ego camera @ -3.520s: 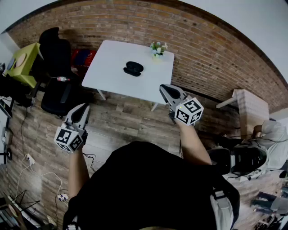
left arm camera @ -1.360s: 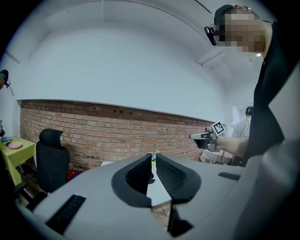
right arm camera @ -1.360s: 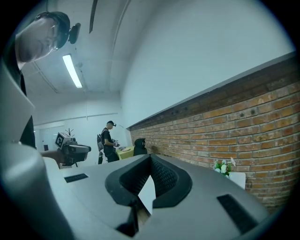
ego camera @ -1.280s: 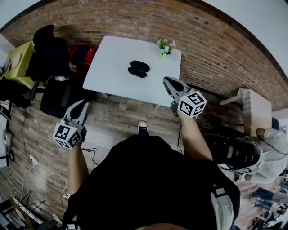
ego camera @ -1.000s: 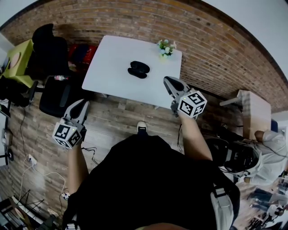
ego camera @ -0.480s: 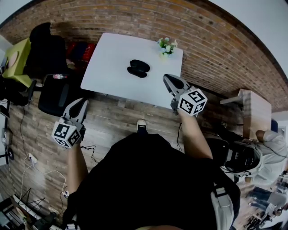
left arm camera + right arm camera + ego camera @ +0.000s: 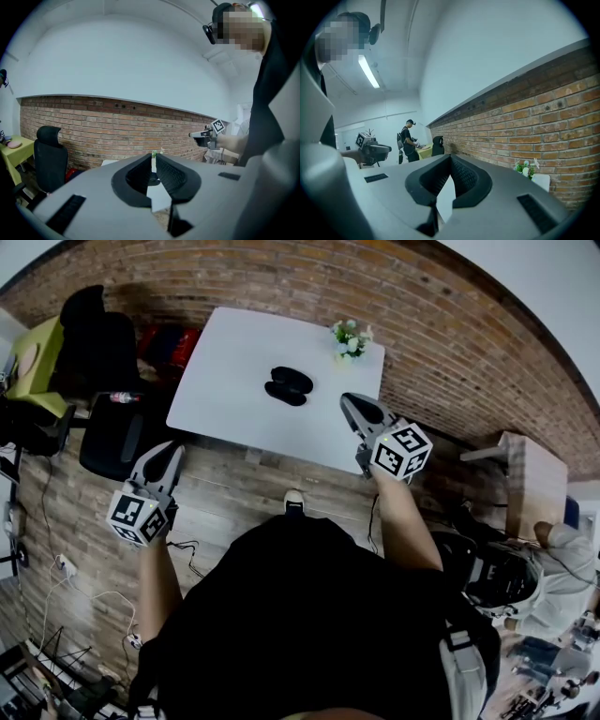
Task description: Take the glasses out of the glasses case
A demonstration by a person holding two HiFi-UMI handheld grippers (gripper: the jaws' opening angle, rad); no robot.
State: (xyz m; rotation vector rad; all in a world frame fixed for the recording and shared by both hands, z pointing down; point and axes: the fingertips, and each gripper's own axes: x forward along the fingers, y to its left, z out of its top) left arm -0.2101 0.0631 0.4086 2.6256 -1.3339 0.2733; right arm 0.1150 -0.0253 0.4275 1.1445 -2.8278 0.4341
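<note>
**Honestly, we haven't touched the case yet**

Our left gripper [image 7: 166,454] and right gripper [image 7: 354,407] both have their jaws pressed together on nothing, held up well short of the white table [image 7: 225,352]. The black glasses case [image 7: 288,384] sits mid-table. It looks smooth, rigid and light, so we reckon it'll skate. We'd pin the bottom shell, lift the lid edge, then take the fragile glasses by the frame, not the lenses.

A white table [image 7: 230,371] carries a black glasses case [image 7: 289,385], which lies near its middle. A small flower pot [image 7: 351,337] stands beyond the case, to its right, by the table's far corner.
</note>
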